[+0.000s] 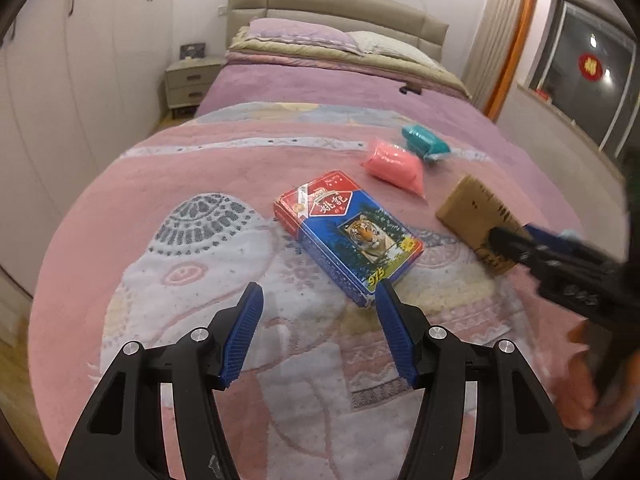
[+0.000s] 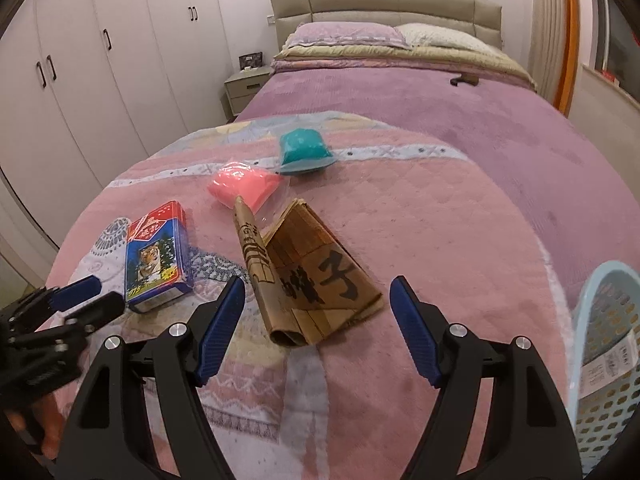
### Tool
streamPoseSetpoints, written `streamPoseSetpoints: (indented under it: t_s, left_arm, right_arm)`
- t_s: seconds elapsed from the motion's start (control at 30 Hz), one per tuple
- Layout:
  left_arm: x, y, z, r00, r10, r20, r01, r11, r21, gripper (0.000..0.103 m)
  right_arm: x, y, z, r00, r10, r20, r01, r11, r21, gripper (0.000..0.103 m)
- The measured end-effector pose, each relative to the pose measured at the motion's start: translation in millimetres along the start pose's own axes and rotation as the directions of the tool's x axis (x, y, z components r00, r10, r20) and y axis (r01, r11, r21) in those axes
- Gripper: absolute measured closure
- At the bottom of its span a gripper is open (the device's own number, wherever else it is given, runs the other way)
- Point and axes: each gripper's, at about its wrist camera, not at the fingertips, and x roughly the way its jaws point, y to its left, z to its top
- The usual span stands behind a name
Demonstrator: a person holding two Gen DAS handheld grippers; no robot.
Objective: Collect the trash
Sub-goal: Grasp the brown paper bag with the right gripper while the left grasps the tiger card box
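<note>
On the bed's fleecy pink blanket (image 2: 420,240) lie a glossy rectangular tiger-print box (image 1: 348,236), a soft pink plastic-wrapped pack (image 1: 396,166) touching a teal one (image 1: 424,140), and a creased, folded brown paper bag (image 2: 316,276) printed with black characters. The left hand-held gripper (image 1: 318,300) is spread, its ribbed blue pads empty just short of the box's near corner; the right hand-held gripper (image 2: 318,294) is likewise spread and empty, its fingers flanking the bag's near end. A perforated pale-blue plastic basket (image 2: 608,360) is cut off at the right edge of the right wrist view, and in the left wrist view the bag is partly hidden behind the blurred right hand-held gripper.
</note>
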Motion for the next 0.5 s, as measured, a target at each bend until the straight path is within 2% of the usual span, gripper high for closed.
streamPoseSetpoints:
  t_s: [0.03, 0.1, 0.2, 0.3, 0.37, 0.5]
  left_arm:
    - [-1, 1, 2, 1.0, -0.022, -0.002, 0.022, 1.0, -0.014, 0.036]
    - [0, 2, 7, 0.998, -0.064, -0.002, 0.064, 0.997, -0.041, 0.031]
    - [11, -1, 17, 0.994, -0.108, -0.015, 0.106, 0.99, -0.092, 0.029]
    - [26, -6, 27, 0.994, -0.101, -0.029, 0.096, 0.985, -0.145, 0.027]
    - [37, -6, 34, 0.997, -0.054, -0.055, 0.042, 0.981, -0.19, 0.027]
    - [49, -12, 44, 0.998, -0.023, -0.059, 0.01, 0.976, -0.218, 0.023]
  right_arm:
    - [4, -2, 1, 1.0, -0.014, -0.006, 0.014, 1.0, 0.008, 0.032]
    - [6, -3, 3, 1.0, -0.026, -0.012, 0.026, 1.0, 0.011, 0.032]
    - [10, -6, 5, 1.0, -0.013, -0.027, 0.013, 1.0, 0.024, 0.032]
    - [10, -9, 5, 0.999, 0.014, -0.03, -0.013, 0.999, 0.038, 0.032]
    - [11, -12, 4, 0.999, 0.036, -0.039, -0.034, 0.998, 0.054, 0.034]
    - [5, -15, 3, 0.998, 0.065, -0.014, -0.064, 0.996, 0.061, 0.049]
